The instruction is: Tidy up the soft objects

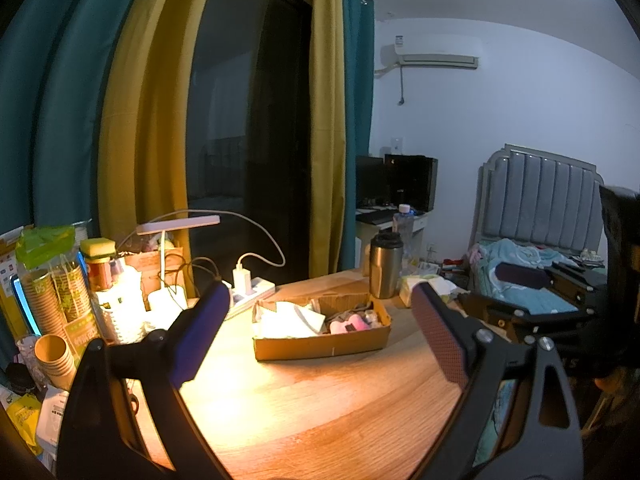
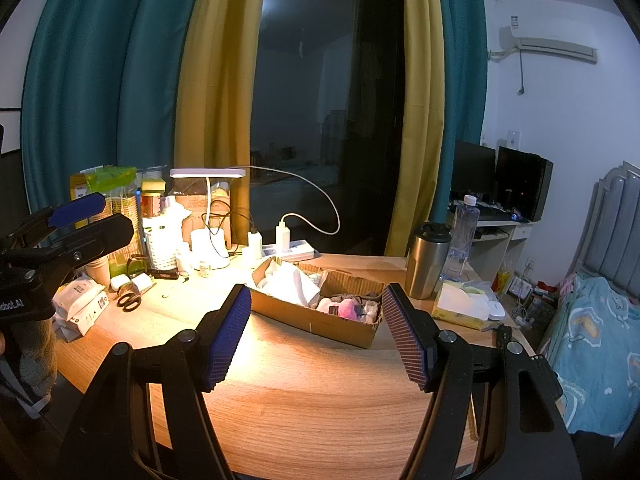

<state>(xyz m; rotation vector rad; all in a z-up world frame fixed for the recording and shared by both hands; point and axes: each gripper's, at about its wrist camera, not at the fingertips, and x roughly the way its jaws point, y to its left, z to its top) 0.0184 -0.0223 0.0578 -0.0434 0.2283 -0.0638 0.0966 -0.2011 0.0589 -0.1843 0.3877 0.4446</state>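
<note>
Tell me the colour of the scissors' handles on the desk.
Orange handles on the scissors, clearest in the right wrist view.

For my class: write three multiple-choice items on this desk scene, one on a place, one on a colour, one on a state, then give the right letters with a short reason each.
1. Where does the steel tumbler stand?
A. inside the cardboard box
B. on the desk, right of the cardboard box
C. on the bed

2. What colour are the curtain panels nearest the dark window?
A. yellow
B. red
C. white

3. How is the right gripper?
A. shut on a sock
B. shut, empty
C. open, empty

Answers: 1 B, it stands on the desk beside the box's right end. 2 A, the yellow curtain borders the glass, teal outside it. 3 C, its pads stand apart with only the desk between.
</note>
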